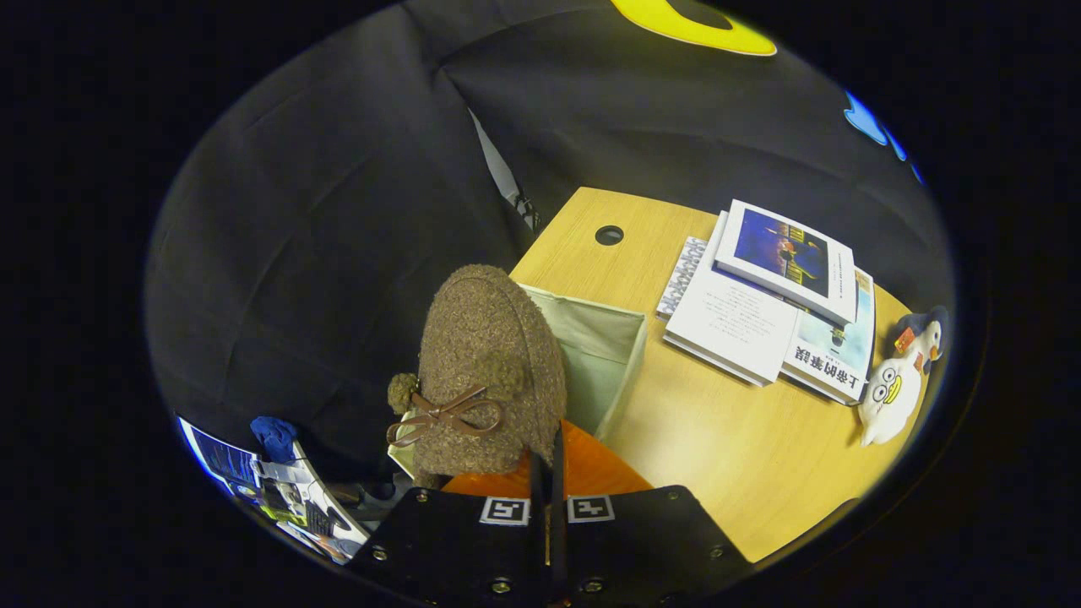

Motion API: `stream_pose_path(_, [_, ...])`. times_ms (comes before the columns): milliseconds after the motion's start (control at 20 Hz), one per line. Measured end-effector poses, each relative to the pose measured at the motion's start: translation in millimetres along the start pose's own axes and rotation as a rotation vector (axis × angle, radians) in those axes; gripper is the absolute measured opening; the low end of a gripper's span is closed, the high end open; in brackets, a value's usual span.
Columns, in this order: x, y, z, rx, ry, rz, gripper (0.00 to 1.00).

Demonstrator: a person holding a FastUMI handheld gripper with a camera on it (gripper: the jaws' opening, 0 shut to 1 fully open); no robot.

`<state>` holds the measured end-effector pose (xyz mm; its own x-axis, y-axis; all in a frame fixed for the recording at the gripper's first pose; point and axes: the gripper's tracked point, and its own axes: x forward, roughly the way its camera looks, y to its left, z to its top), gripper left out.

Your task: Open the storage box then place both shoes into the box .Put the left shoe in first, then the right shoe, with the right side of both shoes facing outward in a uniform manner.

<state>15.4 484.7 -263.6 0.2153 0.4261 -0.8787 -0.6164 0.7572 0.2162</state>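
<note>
A brown fuzzy shoe with a small brown bow and pom-poms hangs just ahead of my fingers, toe pointing away. My gripper is shut on the shoe's rear edge, the two black fingers pressed almost together. Behind and below the shoe stands the storage box, a beige fabric bin with its top open and pale inside walls showing. An orange panel lies between the box and my fingers; whether it belongs to the box I cannot tell. The shoe hides the box's left part.
The box stands at the left corner of a wooden table with a round cable hole. A stack of books lies beyond to the right, a white plush toy past it. Papers lie low at the left.
</note>
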Motion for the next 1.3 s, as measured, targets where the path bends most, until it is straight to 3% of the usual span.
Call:
stream_pose_path(250, [22,12,6,-0.049,0.015,-0.041,0.02])
stream_pose_path(700, [38,28,6,-0.076,0.035,-0.023,0.04])
stream_pose_path(800, [32,29,8,-0.075,0.029,-0.009,0.17])
stream_pose_path(900, [28,26,13,-0.092,-0.005,-0.011,0.45])
stream_pose_path(950, [24,23,15,-0.102,-0.027,-0.018,0.66])
stream_pose_path(1050, [9,14,20,-0.121,-0.07,-0.037,0.91])
stream_pose_path(1300, [-47,-15,30,-0.087,-0.245,-0.046,0.93])
